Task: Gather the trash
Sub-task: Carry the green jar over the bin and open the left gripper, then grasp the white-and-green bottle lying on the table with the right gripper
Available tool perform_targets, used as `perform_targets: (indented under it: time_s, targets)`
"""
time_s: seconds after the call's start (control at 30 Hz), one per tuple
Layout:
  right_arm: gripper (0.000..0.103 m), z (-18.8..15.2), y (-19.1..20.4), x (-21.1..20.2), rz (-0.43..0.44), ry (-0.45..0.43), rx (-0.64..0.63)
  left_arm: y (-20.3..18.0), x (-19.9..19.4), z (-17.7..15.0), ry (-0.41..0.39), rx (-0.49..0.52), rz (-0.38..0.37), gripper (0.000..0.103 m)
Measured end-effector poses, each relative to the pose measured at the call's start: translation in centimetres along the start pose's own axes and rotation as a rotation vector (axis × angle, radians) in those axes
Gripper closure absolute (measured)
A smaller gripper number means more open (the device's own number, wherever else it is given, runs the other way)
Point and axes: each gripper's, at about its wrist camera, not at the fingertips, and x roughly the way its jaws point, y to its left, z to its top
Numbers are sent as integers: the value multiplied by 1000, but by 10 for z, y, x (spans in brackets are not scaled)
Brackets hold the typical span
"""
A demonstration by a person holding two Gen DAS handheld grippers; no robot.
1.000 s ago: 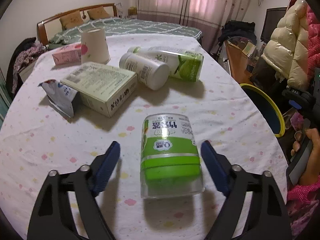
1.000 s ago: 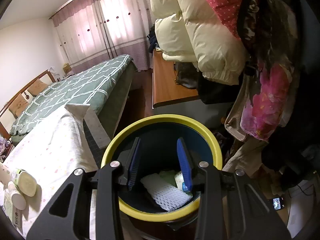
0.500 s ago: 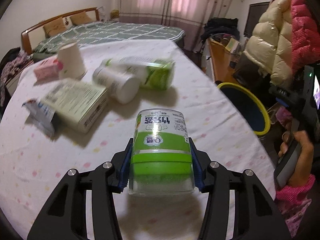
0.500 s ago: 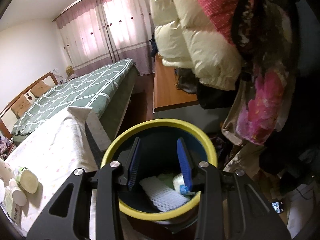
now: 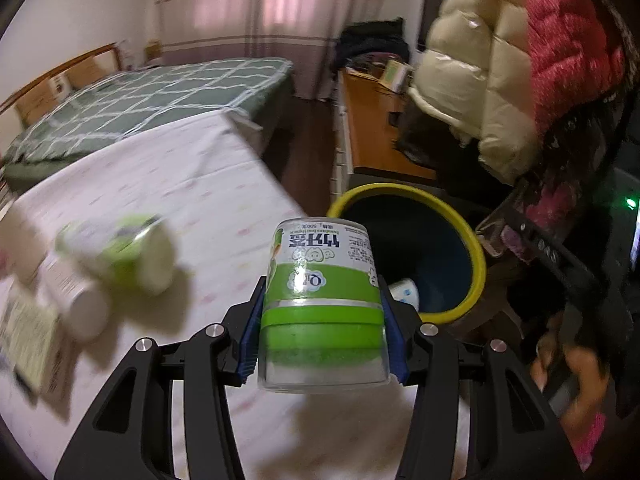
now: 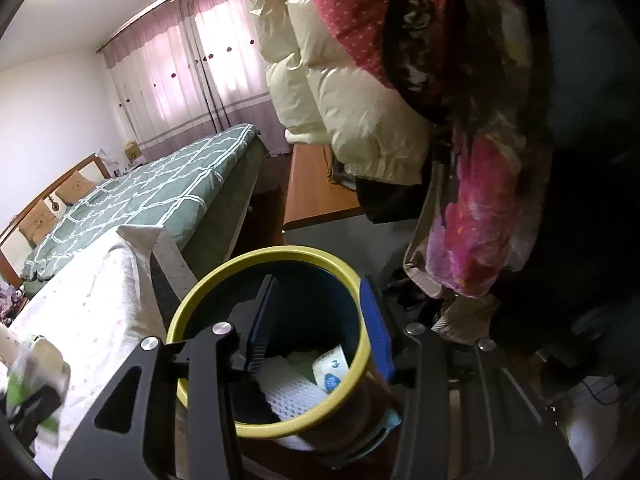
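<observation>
1. Left gripper (image 5: 322,332): jaws clamped on a green-and-white jar (image 5: 322,304), one blue pad pressed flat against each side of its green band. Jar lies along the fingers, clear lid end toward the camera, printed end pointing away.
2. Jar is held up off the tablecloth (image 5: 200,208), over the table's edge, with the yellow-rimmed bin (image 5: 478,264) just beyond it and to the right.
3. Right gripper (image 6: 318,326): jaws partly apart and just been opening wider; nothing gripped between them. It hangs over the mouth of the bin (image 6: 280,254); the right pad sits outside the yellow rim, the left pad over the dark interior.
4. Inside the bin: a white foam net sleeve (image 6: 290,394) and a small white container with blue print (image 6: 330,368), lying side by side on the bottom.
5. On the table, left side of the left wrist view, blurred: a green-labelled bottle (image 5: 128,252) lying down, a white cylinder (image 5: 78,304) in front of it, touching or nearly so; cannot tell which.
6. A person's hand (image 5: 572,364) shows at lower right of the left wrist view, blurred.
7. Background: bed with green checked cover (image 6: 160,196), pink curtains (image 6: 192,68), cream and red padded coats (image 5: 496,64) hanging beside the bin.
</observation>
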Motion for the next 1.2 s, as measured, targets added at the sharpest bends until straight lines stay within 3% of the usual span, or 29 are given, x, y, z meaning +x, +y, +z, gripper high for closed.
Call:
perform_targets:
  time_s: [0.2, 0.43, 0.5, 0.53, 0.57, 0.7, 0.93, 1.2]
  targets:
    - [59, 1, -12, -4, -14, -5, -18, -41, 56, 34, 56, 62, -44, 53]
    - [58, -2, -22, 2, -25, 13, -20, -75, 110, 49, 131, 90, -63, 53]
    - [58, -3, -24, 4, -25, 21, -19, -82, 119, 51, 137, 93, -58, 40]
    - [58, -3, -25, 4, -25, 23, -19, -84, 120, 52, 124, 93, -45, 21]
    - [58, -3, -26, 3, -25, 23, -19, -85, 116, 53, 91, 90, -32, 15]
    - [56, -2, -26, 2, -18, 20, -17, -79, 86, 56, 0, 96, -9, 15]
    - [54, -6, -15, 0, 11, 29, -27, -26, 6, 42, -164, -14, 28, 9]
    - [53, -17, 29, -9, 94, 48, -87, 68, -83, -9, -304, -138, 222, 6]
